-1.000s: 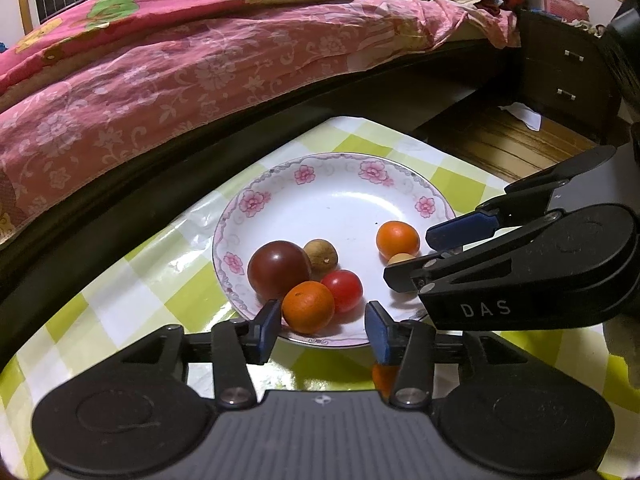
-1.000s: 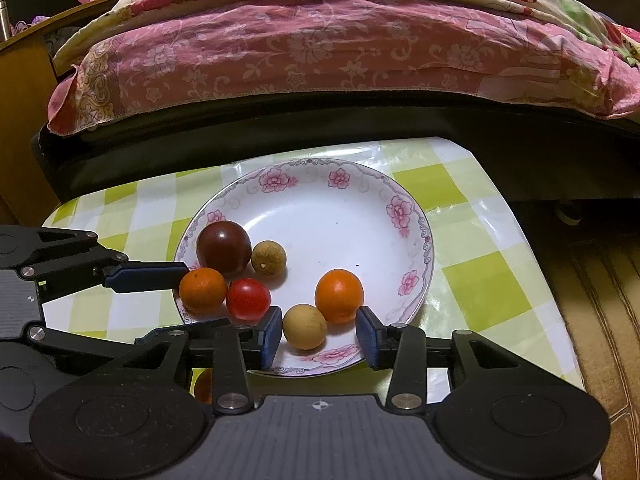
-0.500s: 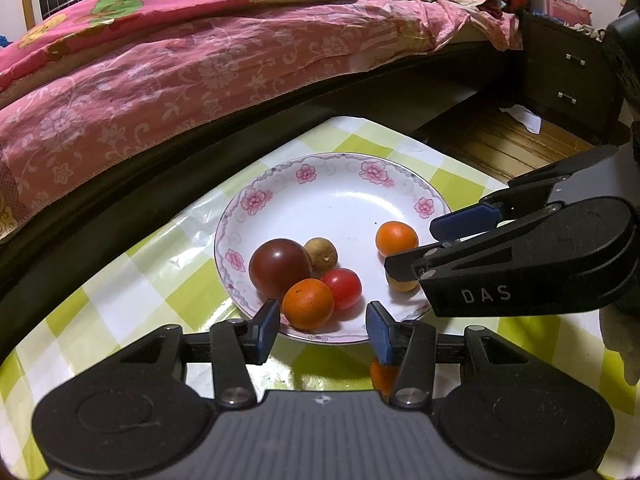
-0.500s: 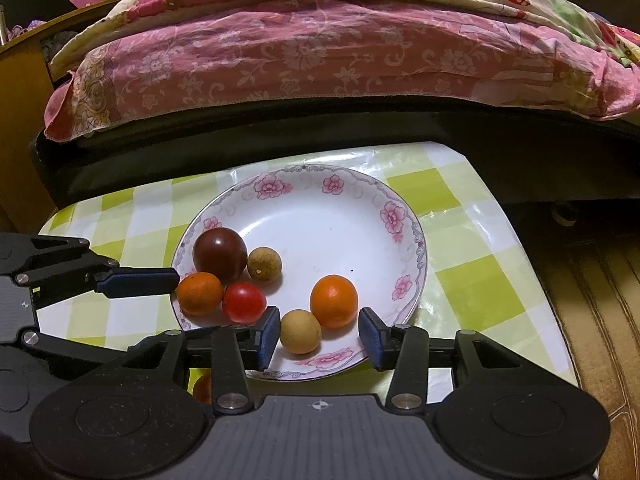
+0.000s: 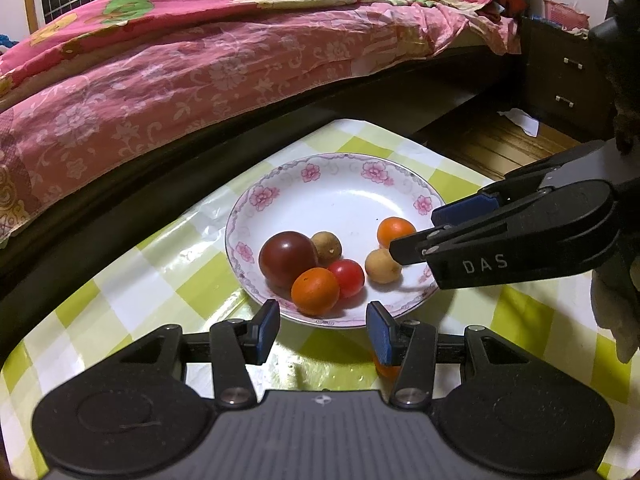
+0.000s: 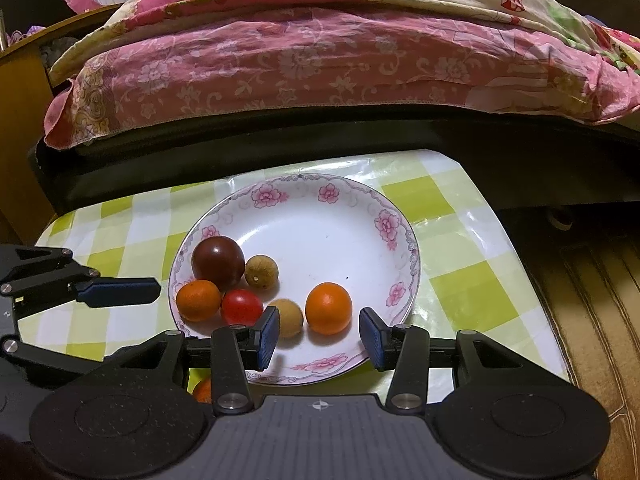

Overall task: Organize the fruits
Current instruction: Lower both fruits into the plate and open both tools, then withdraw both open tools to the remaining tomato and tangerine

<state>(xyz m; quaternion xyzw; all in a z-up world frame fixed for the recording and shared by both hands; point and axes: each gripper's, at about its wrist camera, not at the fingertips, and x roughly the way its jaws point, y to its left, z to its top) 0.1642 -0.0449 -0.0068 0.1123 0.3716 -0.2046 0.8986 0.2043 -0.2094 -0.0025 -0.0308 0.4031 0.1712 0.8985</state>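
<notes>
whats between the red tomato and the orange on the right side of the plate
A tan longan lies between the red tomato and that orange, near the plate front rim; the right wrist view shows it best.

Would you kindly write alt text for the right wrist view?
Six small round fruits sit on a white floral-rimmed plate on a green-checked tablecloth; the open right hand-held gripper hovers at its near rim.

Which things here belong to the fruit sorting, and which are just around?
Job: floral plate, dark tomato, red tomato, two oranges, two longans, stray orange fruit off the plate.
Around: pink bedspread, checked tablecloth, drawers.
</notes>
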